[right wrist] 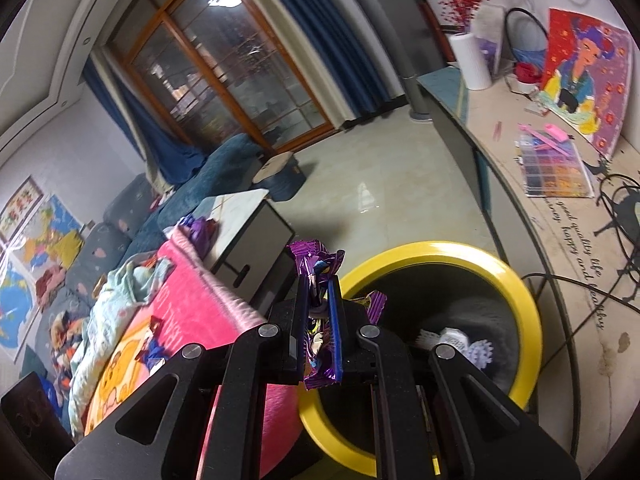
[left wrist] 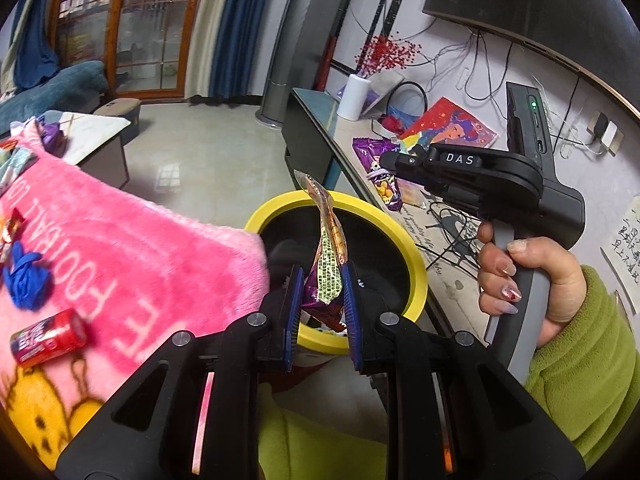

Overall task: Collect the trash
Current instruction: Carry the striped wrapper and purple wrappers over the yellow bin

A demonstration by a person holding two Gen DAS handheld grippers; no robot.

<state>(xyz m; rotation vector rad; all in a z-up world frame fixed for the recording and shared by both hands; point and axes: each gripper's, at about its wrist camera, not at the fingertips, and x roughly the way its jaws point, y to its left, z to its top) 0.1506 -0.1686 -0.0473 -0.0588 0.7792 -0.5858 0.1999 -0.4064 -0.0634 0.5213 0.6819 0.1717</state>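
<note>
My left gripper (left wrist: 323,276) is shut on a crumpled orange and purple snack wrapper (left wrist: 330,240), held above a black bin with a yellow rim (left wrist: 276,206). To the right, a hand in a green sleeve holds my right gripper (left wrist: 386,160), with a purple snack bag (left wrist: 380,188) hanging from its tips. In the right wrist view, the right gripper (right wrist: 319,284) is shut on that purple wrapper (right wrist: 316,254), just left of the bin's yellow rim (right wrist: 440,250). White crumpled trash (right wrist: 452,340) lies in the bin.
A pink blanket (left wrist: 120,240) to the left of the bin carries a red can (left wrist: 48,340) and a blue glove (left wrist: 26,276). A long low cabinet (left wrist: 460,292) runs along the right with cables and a painting. A small white-topped table (right wrist: 248,208) stands beyond the blanket.
</note>
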